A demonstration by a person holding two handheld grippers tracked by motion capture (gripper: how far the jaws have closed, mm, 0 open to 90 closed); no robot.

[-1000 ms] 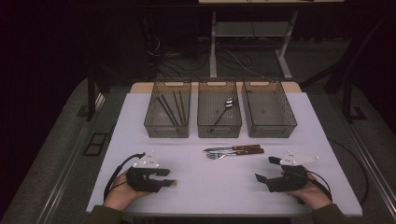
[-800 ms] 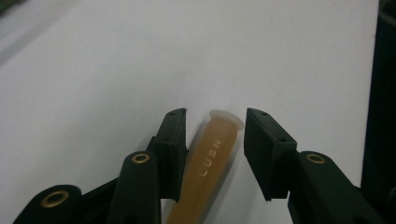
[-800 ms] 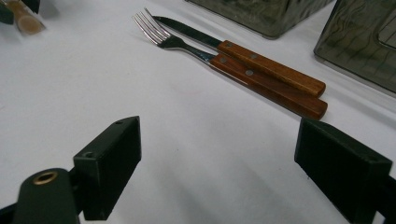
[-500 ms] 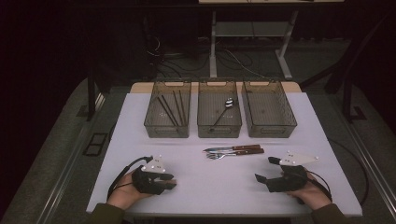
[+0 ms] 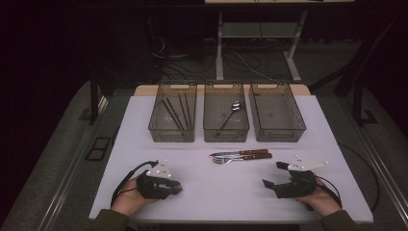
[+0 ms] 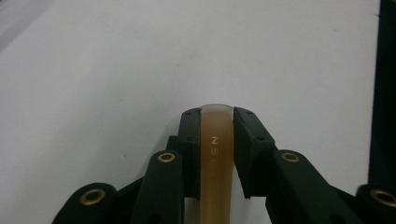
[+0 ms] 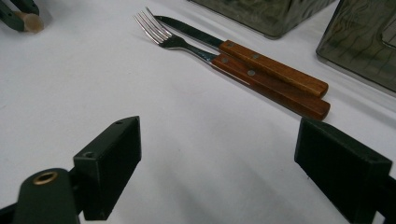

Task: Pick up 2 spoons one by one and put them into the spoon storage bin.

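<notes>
Left tongs [image 5: 177, 188] — lower left, jaws closed together on the white desk [image 5: 216, 192]. Right tongs [image 7: 217, 158] — spread wide, empty. Wooden-handled steel fork [image 7: 233, 60] and wooden-handled steel knife [image 7: 243, 49] — side by side, centre frame, ahead of the right tongs.

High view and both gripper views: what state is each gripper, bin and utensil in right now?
left gripper: shut, nothing held, low over the table.
right gripper: open, empty, aimed toward the cutlery.
fork: flat on the table, beside the knife.
knife: flat on the table.
left bin: holds chopsticks.
middle bin: holds a spoon.
right bin: empty.
</notes>
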